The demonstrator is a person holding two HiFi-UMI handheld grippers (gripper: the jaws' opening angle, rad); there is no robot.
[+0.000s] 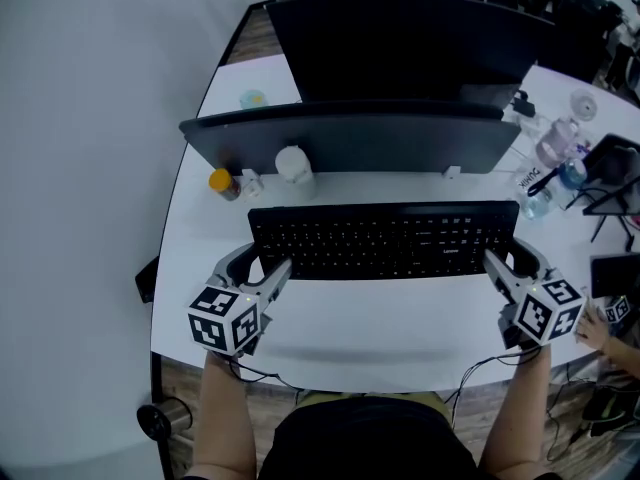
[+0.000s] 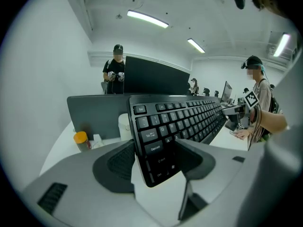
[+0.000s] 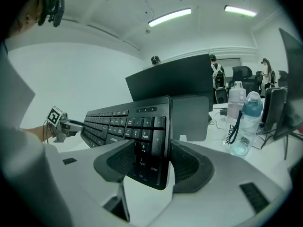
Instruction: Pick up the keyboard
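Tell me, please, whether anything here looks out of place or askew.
Nothing looks spilled or damaged. Only the keyboard stands out: the left tool and right tool clamp its two ends, holding it above the desk.

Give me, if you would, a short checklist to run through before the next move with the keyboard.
1. Left gripper clamped on the keyboard: ok, a pad on each face of its left end.
2. Right gripper clamped on the right end: ok, the number pad sits between its pads.
3. Keyboard level between the grippers: ok in the head view.
4. Keyboard clear of the table: cannot tell, no view shows the gap under it.
5. Orange-capped bottle and white jar behind it: ok, apart from the keyboard.
6. Cable trailing from the keyboard: cannot tell.
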